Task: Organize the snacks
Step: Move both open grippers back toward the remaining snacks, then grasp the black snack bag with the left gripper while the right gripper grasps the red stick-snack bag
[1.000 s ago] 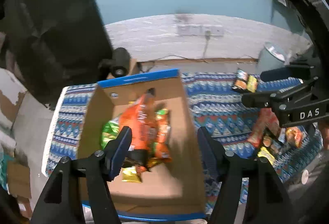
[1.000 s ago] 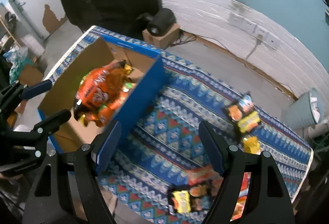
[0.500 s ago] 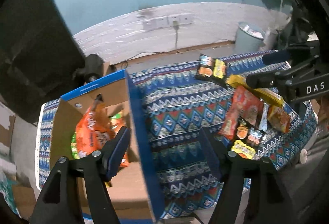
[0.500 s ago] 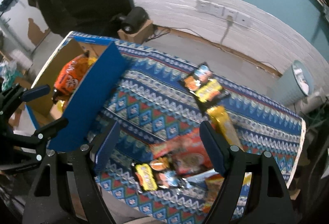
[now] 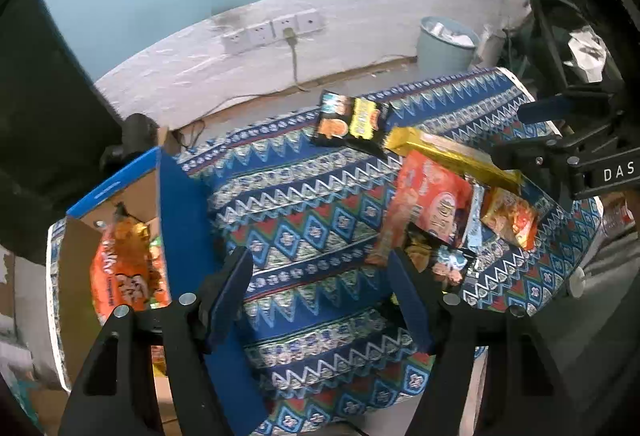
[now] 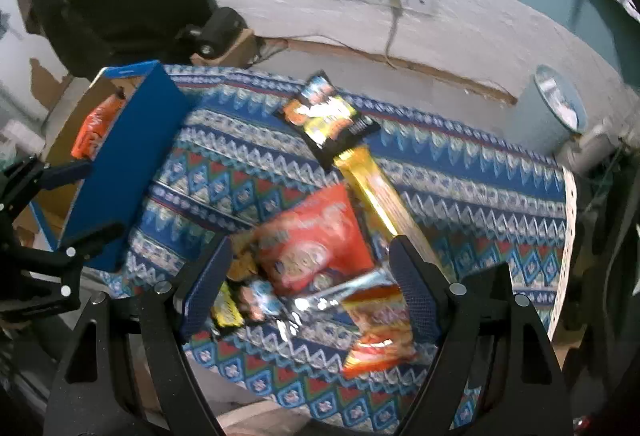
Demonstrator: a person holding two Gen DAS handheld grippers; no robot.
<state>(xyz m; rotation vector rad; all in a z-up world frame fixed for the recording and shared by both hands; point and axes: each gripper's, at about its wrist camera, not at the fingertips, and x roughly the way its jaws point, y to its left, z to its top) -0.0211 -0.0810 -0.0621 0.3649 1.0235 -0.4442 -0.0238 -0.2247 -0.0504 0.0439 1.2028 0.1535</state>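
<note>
Snacks [image 6: 316,248] lie heaped at 6 o'clock on the patterned cloth [image 6: 460,164]; box [image 6: 124,164] sits at 9. Both claws, left gripper [image 5: 320,296] and right gripper [image 6: 308,288], gape empty. Step: reaching. Next: descend, pinch red packet.

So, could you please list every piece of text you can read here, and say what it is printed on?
"DAS": white letters on the right hand-held gripper, seen from the left wrist.
Orange bag in the box: lettering too distorted to read.
Snack packets on the table: print too blurred.
</note>
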